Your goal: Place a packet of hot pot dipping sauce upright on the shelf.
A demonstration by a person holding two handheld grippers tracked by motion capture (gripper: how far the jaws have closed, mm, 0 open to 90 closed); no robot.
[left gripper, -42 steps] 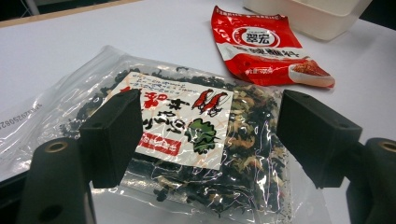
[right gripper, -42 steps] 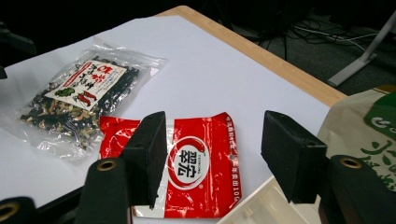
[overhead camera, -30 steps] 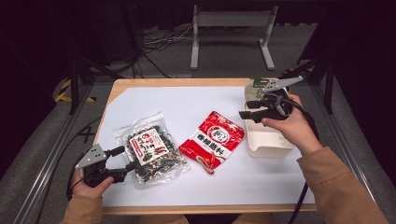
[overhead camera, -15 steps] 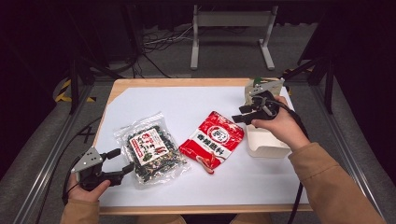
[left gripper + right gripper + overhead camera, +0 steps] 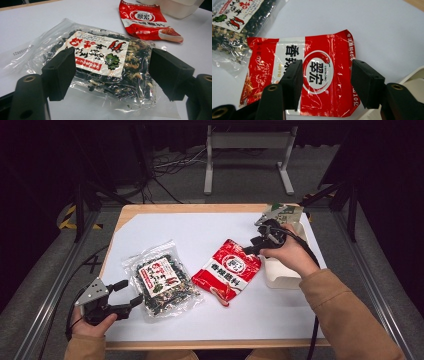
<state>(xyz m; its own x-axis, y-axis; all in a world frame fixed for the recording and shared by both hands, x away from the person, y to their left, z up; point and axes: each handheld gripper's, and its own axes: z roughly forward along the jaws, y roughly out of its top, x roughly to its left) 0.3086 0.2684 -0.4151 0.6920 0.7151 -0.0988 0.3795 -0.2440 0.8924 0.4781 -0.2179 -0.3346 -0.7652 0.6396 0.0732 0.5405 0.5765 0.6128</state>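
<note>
Right claw (image 5: pixel 324 82) view: jaws apart over red packet (image 5: pixel 312 72).

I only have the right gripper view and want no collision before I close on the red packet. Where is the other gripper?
Observer: The left gripper is at the near left of the table, jaws open, beside the clear bag of dark dried food and well apart from the red packet.
Operator: Is it holding that bag?
Observer: No. In the left gripper view the bag lies flat ahead of the open jaws, not pinched.
Operator: What's in the white container on my right?
Observer: The white container has a green-and-white packet at its far end.
</note>
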